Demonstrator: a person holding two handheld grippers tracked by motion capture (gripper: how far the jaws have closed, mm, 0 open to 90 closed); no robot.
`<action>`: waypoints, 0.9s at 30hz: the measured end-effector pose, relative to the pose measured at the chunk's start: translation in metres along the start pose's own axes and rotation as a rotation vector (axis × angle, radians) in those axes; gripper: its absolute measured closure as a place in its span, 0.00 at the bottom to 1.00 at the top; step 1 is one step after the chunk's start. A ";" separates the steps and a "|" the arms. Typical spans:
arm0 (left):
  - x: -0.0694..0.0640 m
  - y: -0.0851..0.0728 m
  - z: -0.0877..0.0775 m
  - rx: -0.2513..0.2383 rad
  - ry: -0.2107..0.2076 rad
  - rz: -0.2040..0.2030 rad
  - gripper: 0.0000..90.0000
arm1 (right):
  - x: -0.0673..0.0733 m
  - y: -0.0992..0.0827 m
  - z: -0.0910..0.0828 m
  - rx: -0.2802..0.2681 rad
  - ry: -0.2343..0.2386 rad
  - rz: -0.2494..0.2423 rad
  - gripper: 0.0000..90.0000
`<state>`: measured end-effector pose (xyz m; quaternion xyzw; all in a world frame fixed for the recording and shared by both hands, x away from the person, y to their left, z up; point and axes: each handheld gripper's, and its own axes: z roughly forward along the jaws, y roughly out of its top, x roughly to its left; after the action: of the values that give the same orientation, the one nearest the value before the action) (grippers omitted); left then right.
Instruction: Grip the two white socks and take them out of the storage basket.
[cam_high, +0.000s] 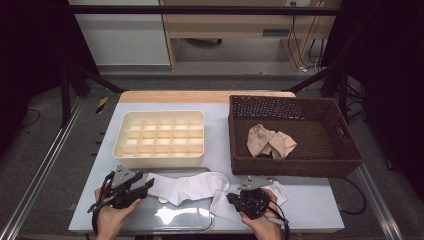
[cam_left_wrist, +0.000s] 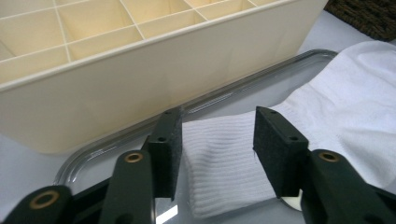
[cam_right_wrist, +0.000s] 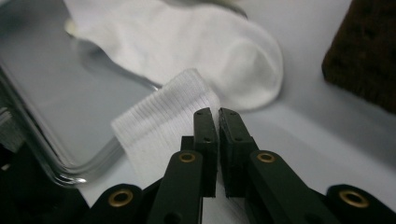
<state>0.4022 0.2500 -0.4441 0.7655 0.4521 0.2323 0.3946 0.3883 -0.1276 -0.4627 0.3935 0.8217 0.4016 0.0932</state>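
On the pale tabletop (cam_high: 320, 200), a wicker basket (cam_high: 350, 155) and cream divider box (cam_high: 159, 161) stand behind a clear tray (cam_high: 185, 222). Two white socks — one (cam_high: 187, 186) straddled at its cuff by the open left tongs (cam_high: 148, 184), the other (cam_high: 222, 206) pinched at its cuff edge by the closed right tongs (cam_high: 231, 198).

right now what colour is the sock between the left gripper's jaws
White, with a ribbed cuff; the sock shows best in the left gripper view.

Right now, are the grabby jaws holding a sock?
The right gripper pinches the ribbed cuff of a white cotton sock with shut jaws. The left gripper holds nothing: its jaws stand open around another white sock's cuff.
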 end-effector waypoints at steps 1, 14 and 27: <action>0.000 0.000 0.000 -0.003 0.003 -0.003 0.60 | 0.001 0.002 -0.002 -0.017 0.008 0.001 0.97; 0.001 0.001 -0.003 -0.016 -0.015 -0.036 0.60 | 0.005 0.035 0.033 -0.064 0.018 0.013 0.94; -0.027 0.013 -0.009 -0.030 -0.079 0.008 0.53 | -0.022 0.029 -0.014 -0.173 -0.027 0.041 0.77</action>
<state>0.3895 0.2266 -0.4279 0.7699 0.4294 0.2103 0.4227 0.4129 -0.1409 -0.4359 0.4062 0.7743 0.4676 0.1295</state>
